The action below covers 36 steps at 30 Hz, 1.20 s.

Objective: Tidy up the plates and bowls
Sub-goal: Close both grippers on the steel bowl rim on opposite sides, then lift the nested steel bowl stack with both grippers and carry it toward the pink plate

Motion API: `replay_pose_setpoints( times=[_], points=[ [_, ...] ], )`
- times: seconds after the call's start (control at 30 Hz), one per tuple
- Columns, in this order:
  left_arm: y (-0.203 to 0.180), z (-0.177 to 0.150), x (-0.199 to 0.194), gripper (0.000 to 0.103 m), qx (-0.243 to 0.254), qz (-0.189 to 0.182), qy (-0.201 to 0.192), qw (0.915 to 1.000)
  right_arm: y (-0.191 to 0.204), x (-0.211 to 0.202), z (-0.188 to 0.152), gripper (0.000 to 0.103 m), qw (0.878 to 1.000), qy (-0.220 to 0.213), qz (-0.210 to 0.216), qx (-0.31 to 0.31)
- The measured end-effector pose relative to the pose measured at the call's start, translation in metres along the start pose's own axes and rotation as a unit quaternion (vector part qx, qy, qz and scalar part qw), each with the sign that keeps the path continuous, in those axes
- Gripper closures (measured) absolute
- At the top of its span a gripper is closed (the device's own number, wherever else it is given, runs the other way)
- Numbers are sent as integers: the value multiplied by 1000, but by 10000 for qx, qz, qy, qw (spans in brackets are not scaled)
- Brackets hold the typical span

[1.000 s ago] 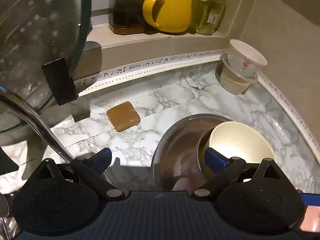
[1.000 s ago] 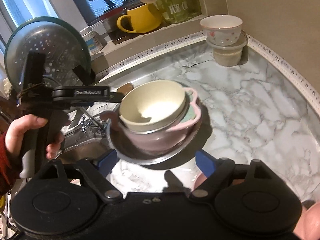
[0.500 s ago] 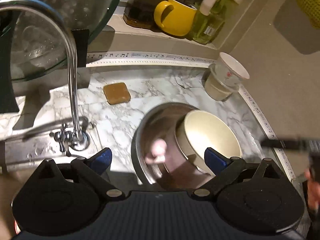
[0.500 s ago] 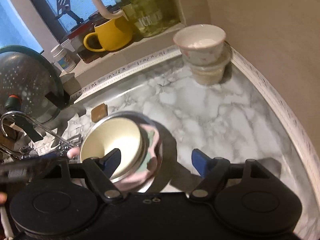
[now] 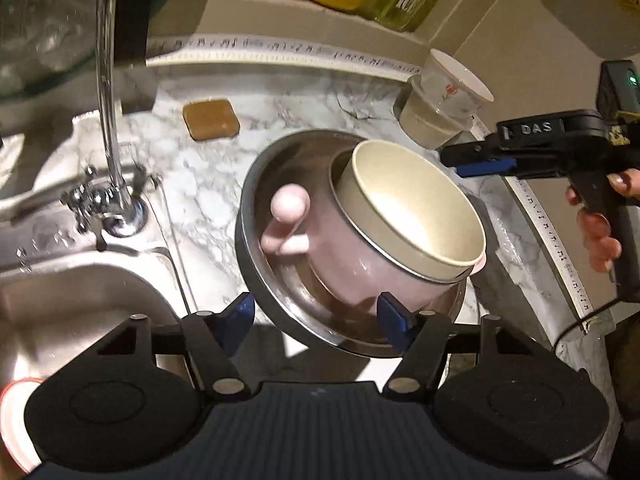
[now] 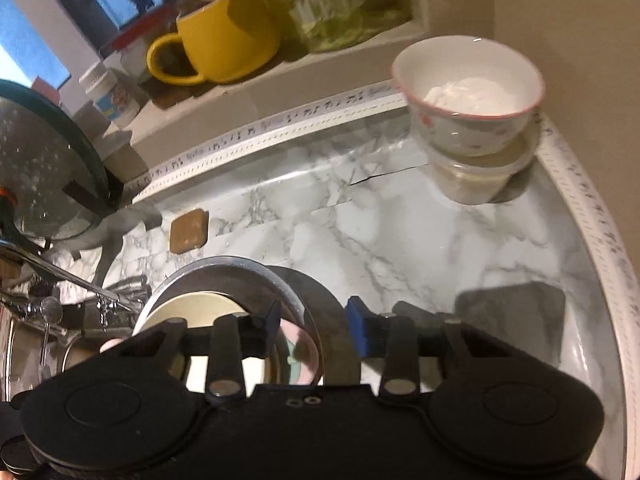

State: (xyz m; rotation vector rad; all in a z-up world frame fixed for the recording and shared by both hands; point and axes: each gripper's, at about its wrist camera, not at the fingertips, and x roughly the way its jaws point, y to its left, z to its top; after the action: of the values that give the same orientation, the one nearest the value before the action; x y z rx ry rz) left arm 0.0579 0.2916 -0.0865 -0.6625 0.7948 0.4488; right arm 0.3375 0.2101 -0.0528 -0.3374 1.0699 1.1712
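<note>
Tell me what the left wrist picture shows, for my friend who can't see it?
A cream bowl sits tilted inside a pink pot, both in a steel basin on a marble counter beside a sink. The left gripper straddles the basin's near rim.

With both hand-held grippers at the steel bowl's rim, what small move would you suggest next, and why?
Probably close the left hand-held gripper onto the steel bowl rim. Its jaws have just been closing and straddle the near rim without pressing it yet; the right hand-held gripper straddles the far rim.
</note>
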Motion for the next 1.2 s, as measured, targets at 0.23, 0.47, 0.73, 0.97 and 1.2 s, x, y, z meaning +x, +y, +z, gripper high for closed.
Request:
replay_pose_setpoints(
  times=[0.23, 0.47, 0.73, 0.97, 1.2],
  points=[
    [0, -3, 14, 56, -189, -59, 152, 9997, 2, 28, 7, 76, 9991, 314, 152, -241],
    [-1, -6, 19, 64, -264, -150, 228, 9993, -2, 39, 9, 78, 9985, 381, 288, -279],
    [0, 0, 22, 72, -185, -153, 268, 9994, -2, 37, 8, 89, 9976, 396, 289, -486],
    [7, 28, 30, 82, 11, 73, 160, 9998, -20, 21, -11, 94, 9983, 460, 171, -316],
    [12, 45, 37, 82, -103, 91, 219, 9997, -31, 15, -15, 85, 9982, 503, 290, -129]
  ],
)
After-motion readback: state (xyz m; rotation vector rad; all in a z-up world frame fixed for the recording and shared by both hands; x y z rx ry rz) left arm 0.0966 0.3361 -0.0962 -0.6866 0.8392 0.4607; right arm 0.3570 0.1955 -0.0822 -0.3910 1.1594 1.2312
